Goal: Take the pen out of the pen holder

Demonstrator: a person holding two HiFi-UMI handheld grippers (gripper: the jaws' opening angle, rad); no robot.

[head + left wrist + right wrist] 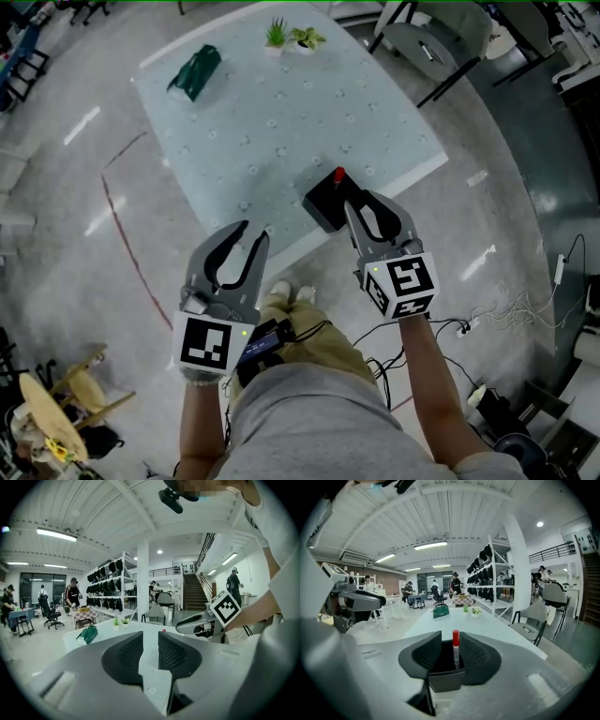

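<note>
A black pen holder (323, 202) stands on the pale table (281, 122) near its front edge, with a red-capped pen (339, 175) upright in it. My right gripper (362, 200) is just on the near side of the holder, open. In the right gripper view the holder (446, 677) and the pen (455, 649) show between the jaws of the right gripper (451, 641), the pen close to the right jaw. My left gripper (254, 231) hangs open in front of the table edge, holding nothing. In the left gripper view the left gripper (150, 645) is open toward the table.
A green bag (195, 70) lies at the table's far left, and two small potted plants (291, 37) stand at the far edge. A grey chair (427, 45) is beyond the table's right side. Cables (506, 314) trail on the floor to the right.
</note>
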